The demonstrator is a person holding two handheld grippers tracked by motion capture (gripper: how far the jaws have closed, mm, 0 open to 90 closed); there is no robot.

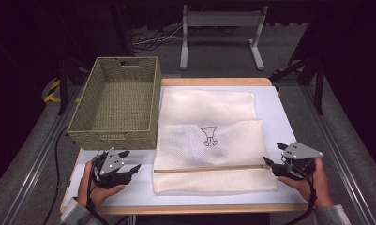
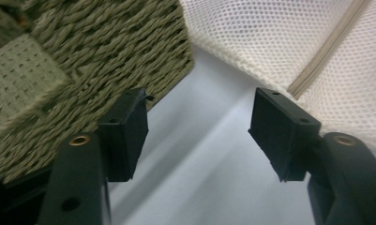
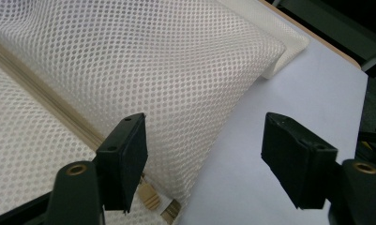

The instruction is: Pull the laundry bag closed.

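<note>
A cream mesh bag (image 1: 206,154) lies flat on the white table (image 1: 272,105), folded over a larger cream layer, with a small dark figure (image 1: 208,136) printed on it. A tan zipper (image 1: 209,168) runs across its near part. My left gripper (image 1: 132,160) stands open just off the bag's near left corner, nothing between its jaws. In the left gripper view the gripper (image 2: 199,101) frames bare table, with the bag (image 2: 279,42) beyond. My right gripper (image 1: 273,153) is open at the bag's right edge by the zipper's end. In the right gripper view the gripper (image 3: 204,123) hovers over the mesh (image 3: 129,61), the zipper pull (image 3: 150,199) beside its left jaw.
An olive woven basket (image 1: 111,138) with nothing in it stands at the table's left, close to the bag and just beyond my left gripper; its wall (image 2: 96,47) is near that gripper's left jaw. A metal stand (image 1: 221,37) stands on the floor behind the table.
</note>
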